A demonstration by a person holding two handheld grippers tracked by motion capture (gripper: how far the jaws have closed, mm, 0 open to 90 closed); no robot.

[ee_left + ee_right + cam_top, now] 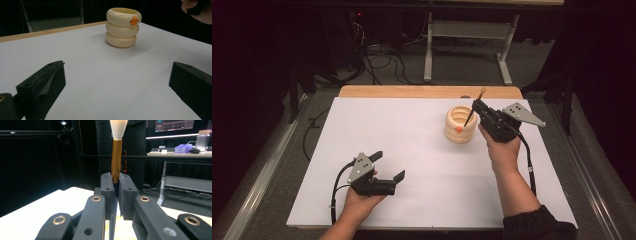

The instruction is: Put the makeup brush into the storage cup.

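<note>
holding brush over holder, right gripper.

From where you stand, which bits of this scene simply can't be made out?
- Right gripper view: the brush with its gold ferrule has its bristle tip cut by the top edge and its lower handle hidden between the right gripper pads.
- Left gripper view: tiny lettering on the cream ringed holder, too small to read.
</note>
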